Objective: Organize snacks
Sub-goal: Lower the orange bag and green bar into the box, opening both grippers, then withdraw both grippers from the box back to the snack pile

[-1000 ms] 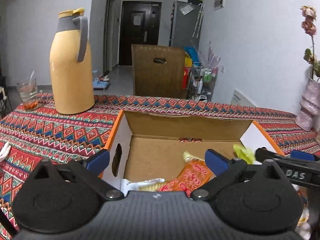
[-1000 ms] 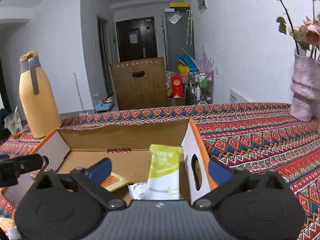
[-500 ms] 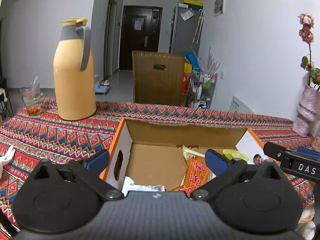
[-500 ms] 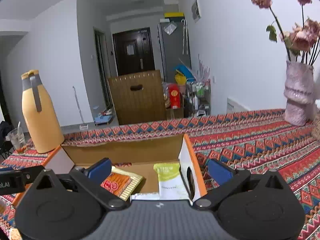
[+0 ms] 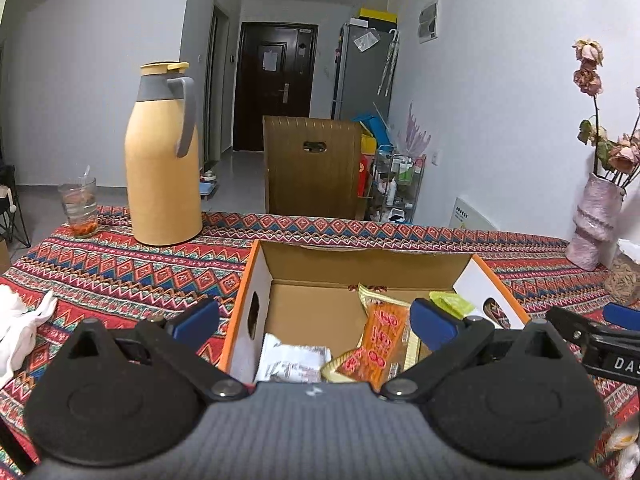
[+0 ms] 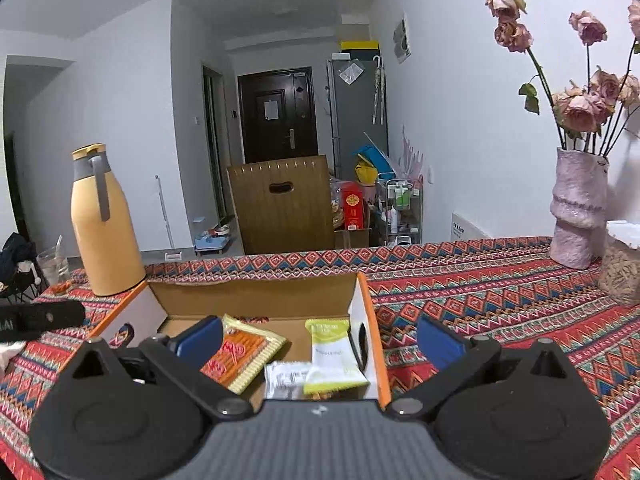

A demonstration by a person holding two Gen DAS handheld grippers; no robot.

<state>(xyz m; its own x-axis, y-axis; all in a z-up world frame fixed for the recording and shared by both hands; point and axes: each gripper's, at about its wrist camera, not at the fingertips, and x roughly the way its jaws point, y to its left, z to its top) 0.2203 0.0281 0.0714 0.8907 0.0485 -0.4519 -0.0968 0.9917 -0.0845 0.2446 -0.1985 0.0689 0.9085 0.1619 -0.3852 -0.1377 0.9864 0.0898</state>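
An open cardboard box with orange outer edges and white end flaps [image 5: 256, 280] [image 6: 370, 316] is seen resting on the tabletop covered by a red patterned cloth [image 5: 120, 276] [image 6: 500, 292]. Inside it, an orange snack packet with red lettering [image 5: 384, 338] [image 6: 240, 354] lies tilted in the middle, a white crinkled wrapper [image 5: 294, 364] [image 6: 286, 378] lies at the near edge, and a lime-green sachet [image 5: 452, 304] [image 6: 332, 354] is propped against the end wall with the hand hole. The left gripper [image 5: 316, 320] is held just above the box's near side, its blue-padded jaws spread wide and empty. The right gripper [image 6: 320, 338] is held likewise over the box's right end, jaws parted with nothing between them. Farther back on the cloth, a tall yellow thermos jug with a grey handle [image 5: 164, 156] [image 6: 104, 220] stands upright beside a drinking glass [image 5: 79, 210] [image 6: 54, 268]. A pink textured vase of dried roses [image 5: 596, 220] [image 6: 578, 208] stands at the right edge.
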